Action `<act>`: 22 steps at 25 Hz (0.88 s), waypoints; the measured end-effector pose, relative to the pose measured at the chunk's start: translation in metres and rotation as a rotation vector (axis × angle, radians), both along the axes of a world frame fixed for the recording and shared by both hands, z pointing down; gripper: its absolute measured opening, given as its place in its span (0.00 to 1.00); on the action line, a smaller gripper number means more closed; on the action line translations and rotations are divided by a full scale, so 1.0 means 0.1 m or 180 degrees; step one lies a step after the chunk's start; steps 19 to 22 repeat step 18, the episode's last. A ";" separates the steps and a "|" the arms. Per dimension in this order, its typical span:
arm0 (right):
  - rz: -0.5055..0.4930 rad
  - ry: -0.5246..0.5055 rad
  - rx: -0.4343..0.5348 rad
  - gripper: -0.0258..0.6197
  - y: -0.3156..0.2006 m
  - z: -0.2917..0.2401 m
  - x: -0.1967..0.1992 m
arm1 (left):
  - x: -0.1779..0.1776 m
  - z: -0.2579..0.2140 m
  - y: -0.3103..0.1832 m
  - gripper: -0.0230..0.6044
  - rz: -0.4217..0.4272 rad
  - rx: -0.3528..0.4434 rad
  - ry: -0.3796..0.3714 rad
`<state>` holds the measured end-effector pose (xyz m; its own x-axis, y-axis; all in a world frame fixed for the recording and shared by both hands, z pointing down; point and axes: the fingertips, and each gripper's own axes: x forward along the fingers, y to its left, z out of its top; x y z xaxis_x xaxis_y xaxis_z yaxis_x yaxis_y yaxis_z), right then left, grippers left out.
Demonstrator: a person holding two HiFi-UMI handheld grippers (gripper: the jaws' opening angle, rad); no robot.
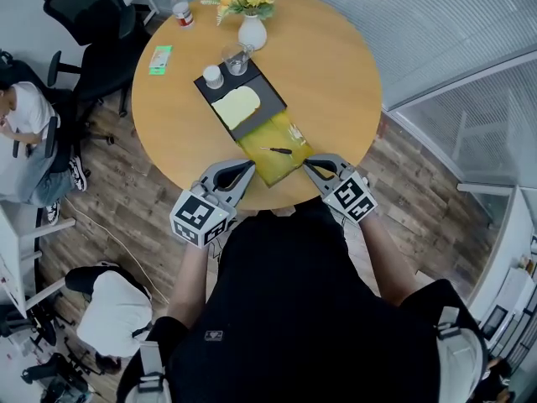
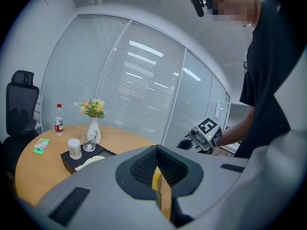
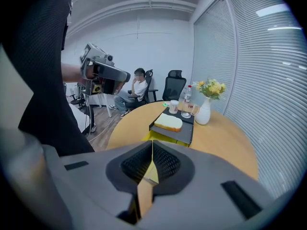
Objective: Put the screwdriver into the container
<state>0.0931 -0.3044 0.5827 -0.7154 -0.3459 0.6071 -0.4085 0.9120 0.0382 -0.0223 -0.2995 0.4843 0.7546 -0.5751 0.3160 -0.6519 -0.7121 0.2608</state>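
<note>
1. The screwdriver is small and slim, with a dark handle and a thin shaft. It lies flat on a yellow-green tray, just ahead of both pairs of jaws and between their tips.
2. Beyond the tray, farther from the jaws, a black container sits touching the tray's far edge. It holds a pale yellow slab, a white cup and a glass.
3. The left gripper is held at the near edge of the round tabletop, angled forward and inward towards the tray's left corner. Its jaws are pressed together with nothing between them.
4. The right gripper mirrors it, angled inward towards the tray's right corner. Its jaws are also pressed together and empty.
5. Both grippers are held low in front of the person's torso, well apart from each other, with their marker cubes facing up. Neither touches the screwdriver.
6. A white vase of yellow flowers stands past the container, farthest from the jaws.
</note>
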 end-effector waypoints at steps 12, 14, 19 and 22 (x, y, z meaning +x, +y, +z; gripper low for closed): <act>-0.0243 0.0183 0.0026 0.05 -0.14 -0.18 0.02 | -0.10 0.02 -0.09 0.04 -0.0266 -0.0123 -0.0001; -0.0261 0.0131 0.0049 0.05 -0.16 -0.19 -0.01 | -0.12 0.02 -0.11 0.04 -0.0277 -0.0116 -0.0010; -0.0250 0.0059 0.0059 0.05 -0.19 -0.19 -0.07 | -0.15 -0.01 -0.16 0.04 -0.0298 -0.0070 -0.0007; -0.0250 0.0059 0.0059 0.05 -0.19 -0.19 -0.07 | -0.15 -0.01 -0.16 0.04 -0.0298 -0.0070 -0.0007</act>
